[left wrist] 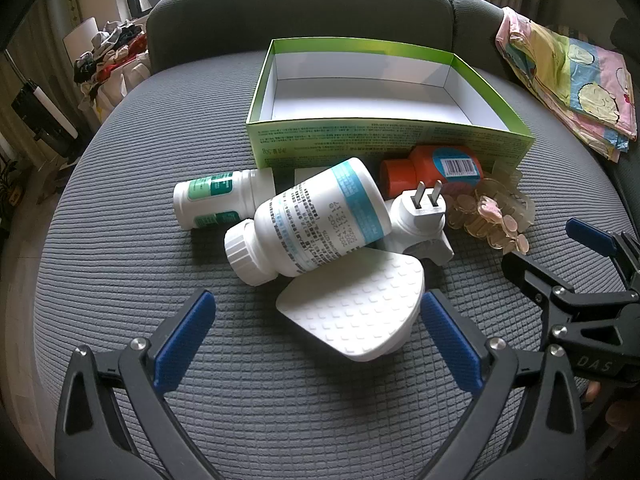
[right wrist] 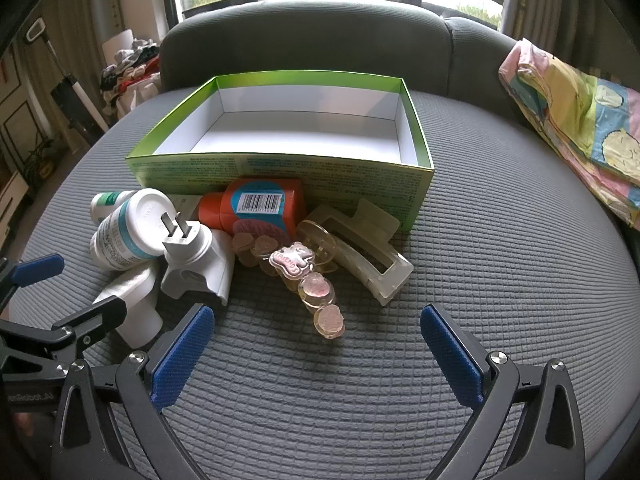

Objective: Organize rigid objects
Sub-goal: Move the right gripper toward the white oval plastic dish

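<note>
On the grey sofa cushion, both the left gripper and right gripper hover wide open and empty, squaring up to the pile heaped before the empty green box, presumably its destination.

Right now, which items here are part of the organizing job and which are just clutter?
Job:
green box, empty
blue-label bottle
green-label bottle
orange bottle
white plug
white textured piece
hair claw clip
pink charm clip
left claw and right claw, both open

Lying about:
patterned cloth
clothes pile
</note>
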The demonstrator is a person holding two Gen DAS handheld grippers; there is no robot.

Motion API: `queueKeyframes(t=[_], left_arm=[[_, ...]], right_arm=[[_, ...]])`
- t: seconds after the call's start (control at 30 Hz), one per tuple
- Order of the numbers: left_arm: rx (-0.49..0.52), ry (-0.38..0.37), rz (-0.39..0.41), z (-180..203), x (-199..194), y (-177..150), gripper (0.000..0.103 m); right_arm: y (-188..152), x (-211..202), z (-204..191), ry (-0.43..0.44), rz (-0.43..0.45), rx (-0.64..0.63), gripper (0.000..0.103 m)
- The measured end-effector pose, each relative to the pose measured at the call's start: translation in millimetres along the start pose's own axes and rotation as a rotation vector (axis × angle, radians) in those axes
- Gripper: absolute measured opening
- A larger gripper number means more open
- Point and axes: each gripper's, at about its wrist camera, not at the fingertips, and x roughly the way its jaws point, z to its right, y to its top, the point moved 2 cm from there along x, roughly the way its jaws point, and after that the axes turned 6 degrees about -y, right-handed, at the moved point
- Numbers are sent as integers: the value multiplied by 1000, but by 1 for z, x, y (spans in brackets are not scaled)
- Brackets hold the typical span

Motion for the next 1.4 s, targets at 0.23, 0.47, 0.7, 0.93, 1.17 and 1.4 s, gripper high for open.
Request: queueKeyframes(t=[0.23, 0.47, 0.7, 0.93, 1.17, 1.4], left_arm=[[0, 0, 0, 0, 0, 0, 102], [0, 0, 0, 0, 0, 0, 102], [-1, -1, 1, 0, 0, 1, 102], [-3, -2, 2, 0, 0, -1, 102], [-16, -21, 8, -3, -1, -2, 102], [-96, -96, 13, -27, -6, -6, 102]], right_arm=[[0, 0, -1, 0, -1, 0, 103], [0, 0, 0, 0, -2, 0, 103], [0, 0, 0, 0, -2, 0, 103], [-1, 0, -1, 0, -2, -1, 103], [-2, -1, -2, 0, -1, -3, 103], [-8, -6, -15, 143, 0, -69, 103]])
